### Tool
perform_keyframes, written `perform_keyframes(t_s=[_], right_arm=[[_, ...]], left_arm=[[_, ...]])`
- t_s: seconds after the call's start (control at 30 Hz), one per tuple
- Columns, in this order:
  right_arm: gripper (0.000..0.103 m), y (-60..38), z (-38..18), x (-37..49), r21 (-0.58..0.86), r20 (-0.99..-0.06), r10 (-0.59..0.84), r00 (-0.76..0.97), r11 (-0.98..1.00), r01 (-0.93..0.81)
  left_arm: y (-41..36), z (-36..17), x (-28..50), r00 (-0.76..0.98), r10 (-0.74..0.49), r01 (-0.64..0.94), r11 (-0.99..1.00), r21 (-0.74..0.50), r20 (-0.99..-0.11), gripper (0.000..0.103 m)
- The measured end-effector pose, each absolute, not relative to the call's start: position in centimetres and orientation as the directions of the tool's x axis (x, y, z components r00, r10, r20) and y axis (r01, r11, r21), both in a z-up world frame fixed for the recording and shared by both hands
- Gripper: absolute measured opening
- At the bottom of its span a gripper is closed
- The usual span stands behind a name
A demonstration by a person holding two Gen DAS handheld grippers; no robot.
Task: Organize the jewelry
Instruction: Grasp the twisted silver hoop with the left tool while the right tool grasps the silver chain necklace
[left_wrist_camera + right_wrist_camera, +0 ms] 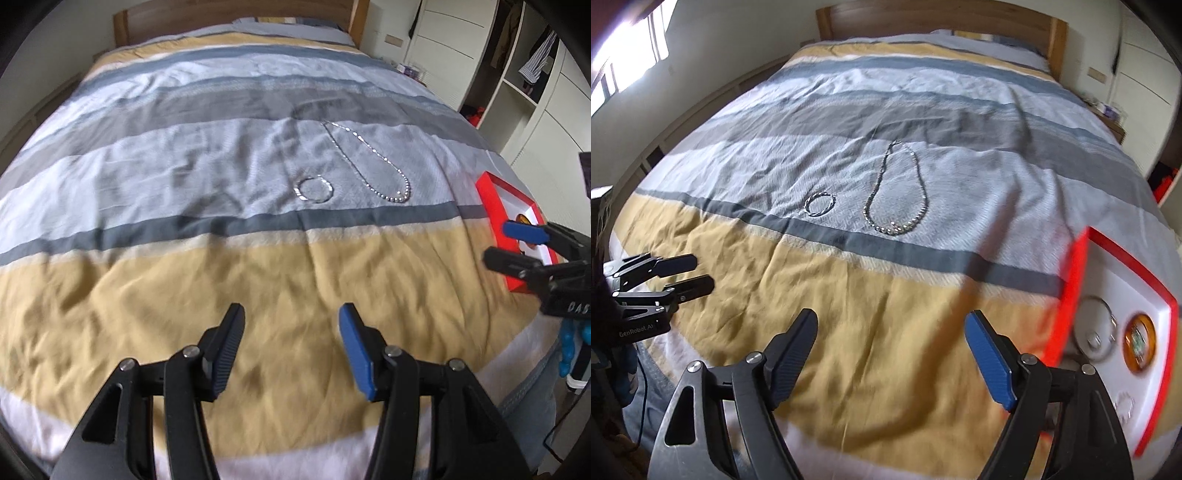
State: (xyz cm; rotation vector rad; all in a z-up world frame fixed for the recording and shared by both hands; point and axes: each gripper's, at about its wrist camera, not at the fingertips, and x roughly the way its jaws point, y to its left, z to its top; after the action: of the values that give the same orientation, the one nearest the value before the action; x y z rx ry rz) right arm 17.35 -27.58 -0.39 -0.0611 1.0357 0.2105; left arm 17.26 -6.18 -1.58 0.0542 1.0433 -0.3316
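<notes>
Both black two-finger tongs, the left gripper (291, 347) and the right gripper (892, 350), are hanging wide open and empty at the bottom of their frames over the yellow band of the striped bedspread (184, 295). Mid-frame, on the pale band, a twisted silver bangle (820, 204) is lying just left of a beaded silver necklace (897, 192), while the red-rimmed white jewellery tray (1123, 273) is sitting at the right edge, already holding rings. Judging by this, pinching the bangle's rim low and lifting straight should avoid snagging fabric.
</notes>
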Motion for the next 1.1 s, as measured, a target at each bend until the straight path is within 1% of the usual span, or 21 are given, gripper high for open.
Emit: perform_keyframes(t_s=[0.17,0.37,0.6,0.87,0.9,0.97,1.0,1.07,1.1], right_arm=[[0.083,-26.7,-2.8,21.0,0.040,-0.880,0.149,0.452,0.970,-0.242],[0.084,-26.6,-5.3,25.1,0.040,-0.895,0.151,0.419,0.965,-0.261],[0.087,-26.2,-6.3,29.1,0.034,-0.891,0.160,0.425,0.957,-0.289],[0.087,-25.7,-7.0,33.6,0.017,-0.883,0.157,0.442,0.952,-0.304],[0.085,-25.7,-7.1,33.9,0.014,-0.883,0.155,0.444,0.952,-0.305],[0.074,-25.7,-7.3,34.5,0.003,-0.883,0.146,0.447,0.952,-0.306],[0.071,-25.6,-7.3,34.7,0.002,-0.882,0.145,0.448,0.952,-0.306],[0.048,-25.5,-7.4,34.8,0.005,-0.881,0.151,0.449,0.950,-0.311],[0.043,-25.4,-7.4,34.8,0.004,-0.880,0.155,0.450,0.948,-0.319]], left_arm=[[-8.1,-3.7,21.2,0.412,-0.290,0.345,0.927,-0.147,-0.864,0.052],[-9.9,-5.6,25.0,0.375,-0.320,0.401,0.902,-0.159,-0.870,0.052],[-11.3,-6.4,28.5,0.368,-0.346,0.453,0.878,-0.158,-0.863,0.052],[-11.6,-7.4,30.9,0.374,-0.356,0.472,0.868,-0.155,-0.856,0.052],[-11.5,-7.4,30.9,0.378,-0.359,0.471,0.868,-0.157,-0.853,0.052],[-11.4,-7.6,30.9,0.388,-0.360,0.473,0.868,-0.152,-0.849,0.052],[-11.5,-7.6,30.9,0.393,-0.357,0.476,0.867,-0.145,-0.847,0.051],[-11.8,-7.6,30.7,0.406,-0.347,0.482,0.867,-0.124,-0.845,0.050],[-11.9,-7.7,30.7,0.412,-0.343,0.484,0.867,-0.116,-0.844,0.049]])
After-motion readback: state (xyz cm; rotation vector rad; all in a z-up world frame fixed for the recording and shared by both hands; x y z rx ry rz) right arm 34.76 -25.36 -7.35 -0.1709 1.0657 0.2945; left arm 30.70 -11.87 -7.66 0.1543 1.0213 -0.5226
